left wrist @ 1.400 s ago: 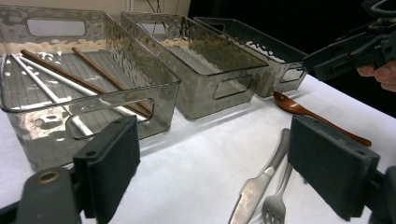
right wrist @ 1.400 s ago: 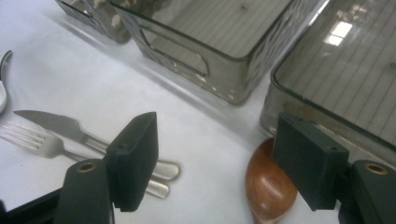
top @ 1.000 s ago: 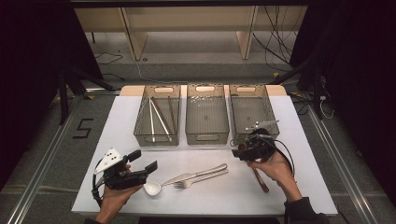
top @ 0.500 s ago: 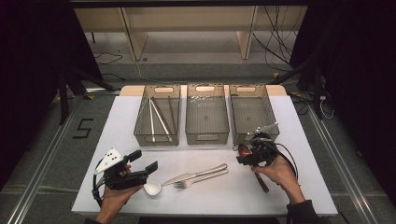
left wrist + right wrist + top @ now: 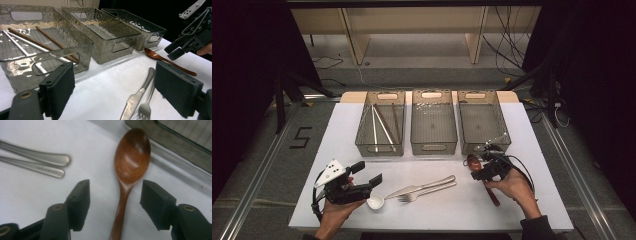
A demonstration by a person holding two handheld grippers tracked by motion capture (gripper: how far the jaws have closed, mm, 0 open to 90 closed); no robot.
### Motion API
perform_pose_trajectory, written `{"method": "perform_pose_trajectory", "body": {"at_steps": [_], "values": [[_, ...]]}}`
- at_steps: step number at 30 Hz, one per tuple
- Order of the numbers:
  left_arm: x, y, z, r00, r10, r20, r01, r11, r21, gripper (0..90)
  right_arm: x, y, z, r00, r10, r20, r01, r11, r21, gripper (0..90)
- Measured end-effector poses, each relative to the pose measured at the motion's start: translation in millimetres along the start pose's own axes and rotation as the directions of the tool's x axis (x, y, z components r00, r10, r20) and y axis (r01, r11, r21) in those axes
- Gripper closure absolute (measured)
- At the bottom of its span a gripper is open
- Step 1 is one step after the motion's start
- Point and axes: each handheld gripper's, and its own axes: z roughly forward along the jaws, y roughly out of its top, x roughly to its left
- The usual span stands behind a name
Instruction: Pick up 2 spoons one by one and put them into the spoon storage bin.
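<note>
Free room and obstacles on the table (image 5: 447,210). Three bins stand side by side along the far half, their walls barring level passage; access is from above. The left bin (image 5: 381,145) holds chopsticks (image 5: 382,124); the middle bin (image 5: 433,145) and right bin (image 5: 507,135) are open inside. The near half offers bare surface left and right of the knife (image 5: 424,186) and fork (image 5: 424,192), which lie together at centre. A white spoon (image 5: 375,201) lies just beside the left gripper (image 5: 369,175). The wooden spoon (image 5: 131,162) lies close to the right bin's near wall, its neck between the right gripper (image 5: 113,205) pads with clearance on both sides.
</note>
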Motion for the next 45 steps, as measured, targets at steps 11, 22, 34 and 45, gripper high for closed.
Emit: {"method": "perform_pose_trajectory", "body": {"at_steps": [11, 22, 34, 45], "values": [[0.8, -0.3, -1.2, 1.0, -0.002, -0.001, 0.002, 1.0, -0.005, 16.6, -2.5, -3.2, 12.1, 0.9999, 0.001, 0.013, -0.002, 0.9954, 0.096, 55.9], [1.2, -0.5, -1.7, 1.0, -0.005, -0.002, 0.005, 1.0, -0.006, 16.6, -4.9, -5.5, 17.2, 0.9998, -0.009, 0.017, 0.006, 0.9905, 0.138, 65.7], [0.8, -0.5, -1.3, 1.0, -0.001, -0.001, 0.001, 1.0, -0.007, 16.6, -2.1, -5.7, 19.2, 0.9968, -0.053, 0.061, 0.043, 0.987, 0.155, 75.6], [0.7, -0.3, -1.6, 1.0, 0.005, -0.003, -0.005, 1.0, -0.006, 16.6, -1.3, -5.7, 19.1, 0.9939, -0.095, 0.056, 0.085, 0.9842, 0.155, 81.9]]}}
